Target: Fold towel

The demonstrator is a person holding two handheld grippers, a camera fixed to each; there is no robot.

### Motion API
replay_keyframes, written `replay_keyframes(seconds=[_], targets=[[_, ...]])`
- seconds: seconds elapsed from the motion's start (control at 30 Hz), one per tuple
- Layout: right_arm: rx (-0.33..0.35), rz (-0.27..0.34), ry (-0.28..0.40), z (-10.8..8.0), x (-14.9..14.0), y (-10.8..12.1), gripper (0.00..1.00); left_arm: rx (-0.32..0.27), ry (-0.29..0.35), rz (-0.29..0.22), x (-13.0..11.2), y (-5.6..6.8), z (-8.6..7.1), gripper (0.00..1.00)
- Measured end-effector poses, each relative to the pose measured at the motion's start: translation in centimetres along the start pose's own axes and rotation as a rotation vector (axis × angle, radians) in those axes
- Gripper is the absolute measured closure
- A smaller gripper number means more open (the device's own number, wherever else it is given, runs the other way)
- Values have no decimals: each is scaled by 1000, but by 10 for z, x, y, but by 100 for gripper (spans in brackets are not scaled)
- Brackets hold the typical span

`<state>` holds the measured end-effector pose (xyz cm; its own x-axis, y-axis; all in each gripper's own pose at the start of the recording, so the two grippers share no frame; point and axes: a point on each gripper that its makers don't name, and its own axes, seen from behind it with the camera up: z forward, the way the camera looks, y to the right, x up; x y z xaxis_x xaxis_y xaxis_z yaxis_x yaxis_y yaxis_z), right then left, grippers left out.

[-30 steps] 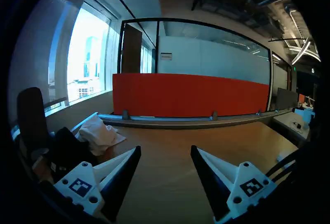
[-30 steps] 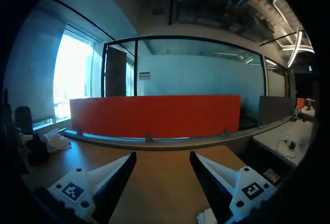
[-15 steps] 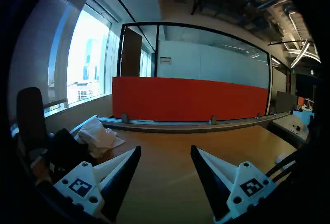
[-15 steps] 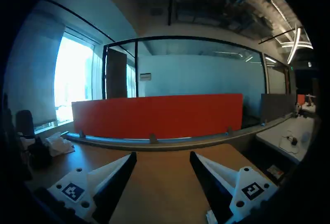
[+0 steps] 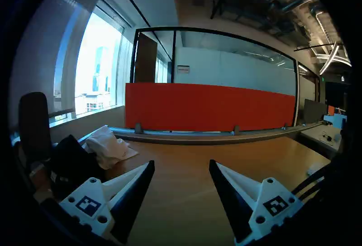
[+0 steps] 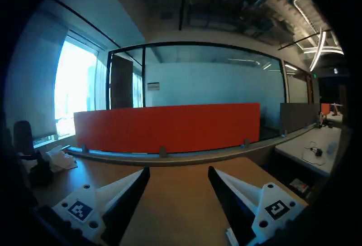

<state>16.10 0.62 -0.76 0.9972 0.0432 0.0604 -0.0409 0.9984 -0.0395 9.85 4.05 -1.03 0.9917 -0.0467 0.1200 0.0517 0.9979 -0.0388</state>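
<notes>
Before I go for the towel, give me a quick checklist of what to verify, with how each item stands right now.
1. Left gripper open with nothing between its fingers: ok.
2. Right gripper open with nothing between its fingers: ok.
3. Crumpled white towel located, lying on the brown wooden desk toward its left end: ok.
4. Towel spread flat for folding: not ok, it is bunched up.
5. Towel between a gripper's fingers: not ok, both grippers are well apart from it.
6. Dark bulky object beside the towel is free of the cloth: cannot tell.
</notes>
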Motion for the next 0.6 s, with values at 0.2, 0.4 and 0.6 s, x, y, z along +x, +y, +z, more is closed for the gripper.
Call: replay_keyframes(seconds=[0.2,0.4,0.6], targets=[[-13,-5,-1,-4,-14,3,0,-2,9,34,-20,1,3,11],[-19,-3,2,-7,-20,1,0,-3,30,53,-35,8,5,11],[-14,-5,-3,-10,-25,-3,0,5,59,71,-41,11,7,11]])
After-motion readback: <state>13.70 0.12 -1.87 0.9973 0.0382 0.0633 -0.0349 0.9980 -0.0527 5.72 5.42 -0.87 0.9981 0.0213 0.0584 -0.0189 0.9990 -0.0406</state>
